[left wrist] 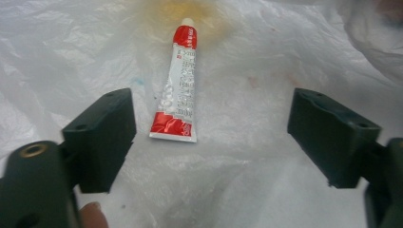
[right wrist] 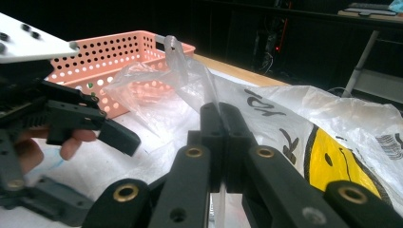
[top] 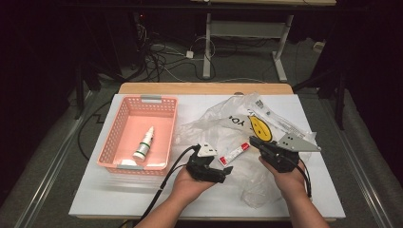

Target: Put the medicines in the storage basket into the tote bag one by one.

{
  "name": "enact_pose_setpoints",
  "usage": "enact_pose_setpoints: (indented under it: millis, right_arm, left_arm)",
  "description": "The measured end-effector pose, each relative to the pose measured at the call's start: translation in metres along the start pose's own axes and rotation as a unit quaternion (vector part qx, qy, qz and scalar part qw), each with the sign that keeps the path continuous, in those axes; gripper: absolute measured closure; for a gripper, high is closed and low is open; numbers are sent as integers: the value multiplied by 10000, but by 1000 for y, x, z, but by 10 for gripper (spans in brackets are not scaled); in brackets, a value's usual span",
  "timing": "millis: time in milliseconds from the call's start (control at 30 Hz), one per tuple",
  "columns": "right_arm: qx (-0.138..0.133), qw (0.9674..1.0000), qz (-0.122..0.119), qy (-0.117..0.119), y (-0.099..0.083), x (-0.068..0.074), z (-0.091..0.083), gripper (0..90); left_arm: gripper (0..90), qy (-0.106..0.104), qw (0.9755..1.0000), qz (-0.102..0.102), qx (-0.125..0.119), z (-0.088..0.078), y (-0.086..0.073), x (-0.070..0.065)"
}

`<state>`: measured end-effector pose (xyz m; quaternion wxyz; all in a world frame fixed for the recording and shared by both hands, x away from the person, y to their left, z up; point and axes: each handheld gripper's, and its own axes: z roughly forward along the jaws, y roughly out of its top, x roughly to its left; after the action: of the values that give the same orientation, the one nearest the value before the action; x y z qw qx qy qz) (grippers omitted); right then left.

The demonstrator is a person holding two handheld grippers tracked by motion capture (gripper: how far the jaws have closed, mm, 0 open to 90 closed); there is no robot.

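One item, a small white bottle (top: 143, 143) with a green band, already lies in the pink basket (top: 118, 124) at the left of the white table (top: 95, 190), with something pale and flat at the basket's near wall that is too small to identify. By my reading, the work in hand is emptying the clear plastic bag (top: 223, 126) with the yellow smiley print and moving its contents into that basket, and it looks only partly done. A red-and-white tube (left wrist: 177, 83) lies flat on the crinkled plastic, cap pointing away, just ahead of the left gripper (top: 222, 172); the left gripper view shows the jaws standing wide apart with the tube beyond and between them, nothing pressing on it. The right gripper (right wrist: 221, 124) has its jaws pressed together on a fold of the bag's film, holding the plastic pinched and lifted, which I take to be steadying the bag while the other hand works. Whether the tube lies inside the bag or on top of it I cannot tell. At the far side of the bag rests a long clear packet (top: 271, 114) with printed labels, touching the plastic. What seems left: take up the tube, carry it to the basket, then deal with the packet.
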<state>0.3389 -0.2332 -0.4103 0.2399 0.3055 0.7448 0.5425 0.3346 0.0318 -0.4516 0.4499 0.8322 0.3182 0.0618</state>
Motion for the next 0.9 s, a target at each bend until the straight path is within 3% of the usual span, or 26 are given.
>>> enact_pose_setpoints:
  millis: [67,267,400,567,700,900]
  right_arm:
    - [2,10000,0,-12,0,0,0,900]
    - [0,10000,-38,-12,0,0,0,900]
    - [6,10000,-9,-11,0,2,0,900]
    - [3,10000,-22,21,0,2,0,900]
    - [5,10000,-21,23,1,3,0,900]
    - [-17,10000,-27,29,1,1,-2,900]
  left_arm:
    - [137,-29,10000,21,-23,-4,-2,-2]
    - [0,-88,10000,35,12,-14,-8,-5]
    - [0,-18,9999,94,-45,-17,-14,-5]
    - [0,5,9997,-21,-245,-20,-21,-3]
    - [0,-93,9994,-141,-286,-22,-20,0]
    - [0,-80,9997,-82,-207,-31,-16,-2]
